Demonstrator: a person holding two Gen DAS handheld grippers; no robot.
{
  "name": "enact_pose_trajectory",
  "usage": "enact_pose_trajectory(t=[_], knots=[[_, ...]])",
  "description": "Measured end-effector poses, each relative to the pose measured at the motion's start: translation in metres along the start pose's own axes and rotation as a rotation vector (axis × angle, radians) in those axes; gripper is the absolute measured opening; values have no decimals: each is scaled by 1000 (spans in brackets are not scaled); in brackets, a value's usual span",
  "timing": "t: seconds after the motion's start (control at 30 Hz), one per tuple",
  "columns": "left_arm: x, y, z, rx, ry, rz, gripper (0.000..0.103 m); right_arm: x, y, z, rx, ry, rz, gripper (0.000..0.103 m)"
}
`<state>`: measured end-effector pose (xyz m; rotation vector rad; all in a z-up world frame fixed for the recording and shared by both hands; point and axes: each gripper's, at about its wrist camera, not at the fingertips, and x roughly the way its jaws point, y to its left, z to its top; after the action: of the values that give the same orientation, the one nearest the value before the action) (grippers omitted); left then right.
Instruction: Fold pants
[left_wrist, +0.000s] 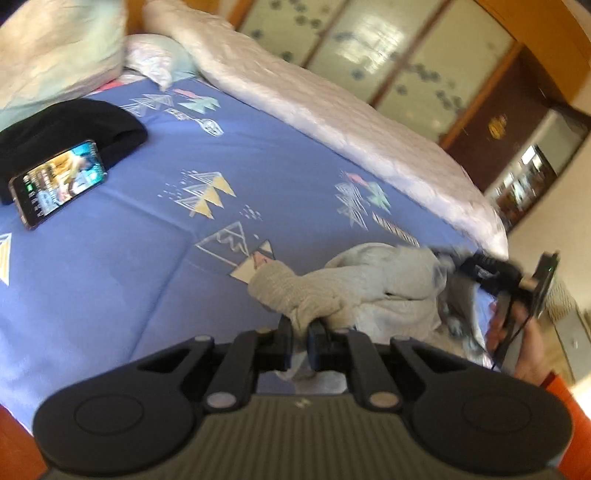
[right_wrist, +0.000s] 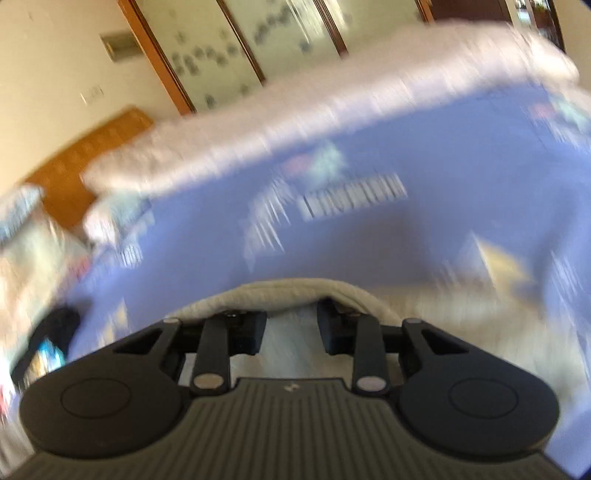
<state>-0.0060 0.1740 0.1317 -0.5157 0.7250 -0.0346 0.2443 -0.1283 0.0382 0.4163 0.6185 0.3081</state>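
The grey pants hang bunched over the bed between both tools, left hand-held gripper clamped on one cuff, right hand-held gripper half-closed around the waistband.

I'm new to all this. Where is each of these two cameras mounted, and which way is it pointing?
Left wrist: sits on the left gripper, looking along its fingers across the blue bedspread; the gripper is shut on the grey pants, and the right gripper with the person's hand shows at the right.
Right wrist: sits on the right gripper, facing the same bed; heavily blurred, pants fabric lies between its fingers.
Shared: bedspread, pants, pale quilt, phone.
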Motion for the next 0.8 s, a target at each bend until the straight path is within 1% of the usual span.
enact_pose_trajectory(t=[0.03,0.07,0.1,0.17,0.23,0.27,0.3,0.33,0.4,0.47,0.5,0.53,0.57,0.6,0.63,0.67,0.7,0.77,0.8], knots=[[-1,6,-1,-1,-27,17,8,4,12,17,15,-26,37,37],[2,6,0,-5,-47,38,8,4,15,25,27,-39,80,49],[6,9,1,-12,-54,45,8,-1,24,28,23,-48,121,58],[17,15,2,-32,-36,36,8,-15,31,14,-28,-41,141,59],[28,19,0,-40,-5,25,8,-36,21,-21,-66,-3,162,59],[32,23,-2,-40,3,23,8,-46,13,-41,-79,14,159,59],[34,25,-3,-40,8,22,8,-54,4,-62,-92,30,136,59],[36,27,-3,-43,11,19,8,-62,-6,-84,-100,49,90,60],[35,30,-4,-59,11,9,8,-70,-25,-117,-71,95,22,68],[29,33,-3,-80,3,-5,8,-60,-37,-143,-3,158,-1,69],[25,33,-4,-87,-1,-10,8,-52,-35,-147,7,177,-12,70],[20,31,-2,-92,-7,-13,8,-45,-29,-148,-3,177,-20,70],[16,30,0,-93,-12,-15,8,-40,-22,-148,-32,159,-35,64],[12,29,1,-91,-20,-16,8,-33,-15,-145,-61,151,-51,28],[8,28,3,-91,-26,-17,8,-24,-7,-139,-65,159,-73,5],[3,27,4,-91,-35,-19,8,-21,-6,-132,-39,160,-90,7],[-1,27,6,-94,-43,-22,8,-27,-13,-126,-12,131,-80,7],[-8,28,7,-97,-55,-19,8,-64,-14,-101,7,3,-57,7],[-9,29,8,-99,-57,-14,8,-91,-18,-87,24,-78,-45,7]])
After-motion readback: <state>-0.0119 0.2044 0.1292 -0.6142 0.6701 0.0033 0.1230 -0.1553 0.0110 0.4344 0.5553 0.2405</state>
